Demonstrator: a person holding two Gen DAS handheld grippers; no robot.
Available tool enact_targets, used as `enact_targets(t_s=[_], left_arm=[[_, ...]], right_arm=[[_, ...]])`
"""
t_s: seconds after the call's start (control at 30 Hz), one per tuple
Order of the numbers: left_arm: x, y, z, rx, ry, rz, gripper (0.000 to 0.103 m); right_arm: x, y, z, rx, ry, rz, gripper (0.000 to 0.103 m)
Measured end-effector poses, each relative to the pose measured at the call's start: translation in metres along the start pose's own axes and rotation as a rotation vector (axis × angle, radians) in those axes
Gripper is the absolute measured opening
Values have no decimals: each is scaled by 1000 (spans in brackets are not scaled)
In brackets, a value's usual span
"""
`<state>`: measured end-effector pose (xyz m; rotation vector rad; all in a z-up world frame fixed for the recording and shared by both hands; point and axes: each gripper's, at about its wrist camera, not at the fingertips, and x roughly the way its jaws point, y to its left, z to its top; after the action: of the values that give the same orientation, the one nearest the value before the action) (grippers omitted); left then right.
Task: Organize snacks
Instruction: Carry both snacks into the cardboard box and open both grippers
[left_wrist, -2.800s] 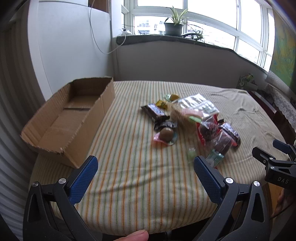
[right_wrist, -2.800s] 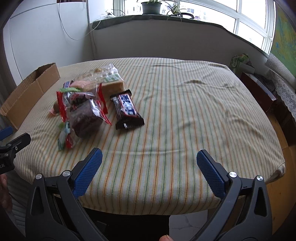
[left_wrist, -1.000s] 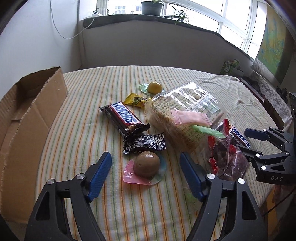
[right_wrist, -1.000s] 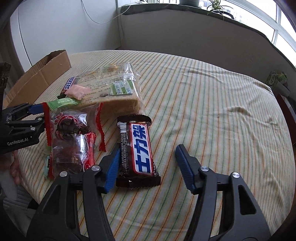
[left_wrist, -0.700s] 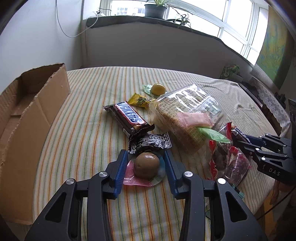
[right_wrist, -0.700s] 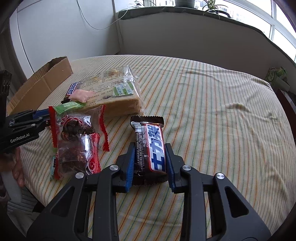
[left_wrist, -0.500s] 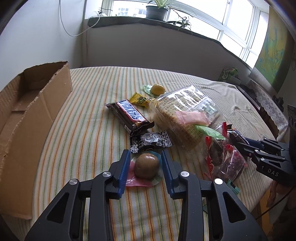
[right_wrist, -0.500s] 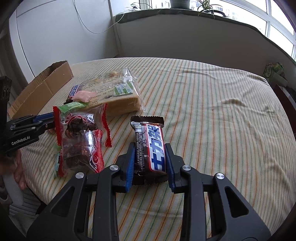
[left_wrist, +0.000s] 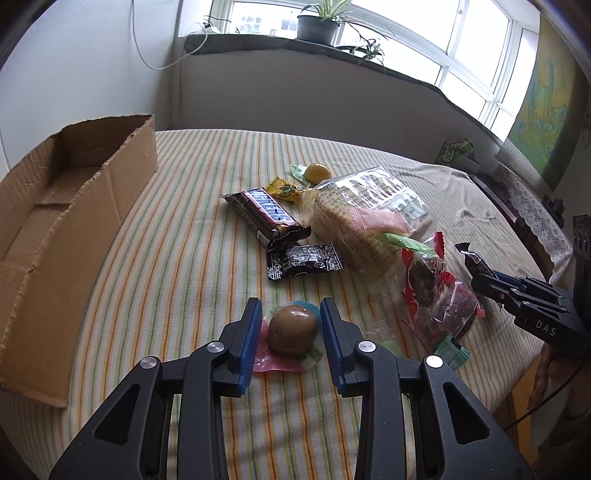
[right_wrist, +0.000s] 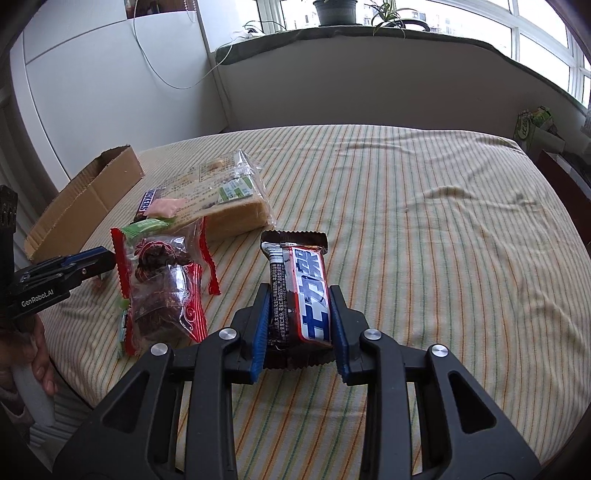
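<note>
We have nothing in the cardboard box (left_wrist: 74, 206) yet — most snacks lie on the striped tablecloth (left_wrist: 177, 266) — but our left gripper (left_wrist: 290, 332), angled down, is closing on the round wrapped sweet (left_wrist: 293, 328), our right gripper (right_wrist: 297, 325) clamps the Snickers bar (right_wrist: 303, 291).

A round brown candy (left_wrist: 293, 329) in a clear wrapper with pink and pale blue edges sat between the left claw's blue pads. A dark chocolate bar (right_wrist: 299, 291) with a blue, white and red label lay lengthwise in the right claw, its crimped far end raised. On the striped table cloth lay a Snickers bar (left_wrist: 266, 217), a small black printed packet (left_wrist: 305, 260) just below it, a yellow candy (left_wrist: 286, 189), a wrapped yellowish ball (left_wrist: 317, 171), a clear bag of sliced cake (left_wrist: 364, 210) and a red-edged bag of dark dried fruit (right_wrist: 162, 288). An open cardboard box (left_wrist: 66, 236) stood at the table's left.
</note>
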<state>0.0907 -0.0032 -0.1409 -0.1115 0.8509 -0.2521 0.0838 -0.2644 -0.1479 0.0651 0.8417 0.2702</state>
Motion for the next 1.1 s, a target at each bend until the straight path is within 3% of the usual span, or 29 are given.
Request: enact_targets(t_s=[0.2,0.4,0.6,0.87,1.1], left_arm=[[-18,-2,15,-14,-57,-26,31],[-59,-3,52,16,-186,-41,31],[-93,13,72,27,-274,-27,31],[-111,72,57,-67,-300,-3,31],[-126,146,27,-200,-303,72,31]], right_arm=[[-14,1,14,10,-51,-4,31],[-57,17,51,-34,-167,-33,31],[-78,47,70,-88,-201,-48,31],[-54,127,80,-206,-155,6,31],[-3,232,85,-348,-90,157,31]])
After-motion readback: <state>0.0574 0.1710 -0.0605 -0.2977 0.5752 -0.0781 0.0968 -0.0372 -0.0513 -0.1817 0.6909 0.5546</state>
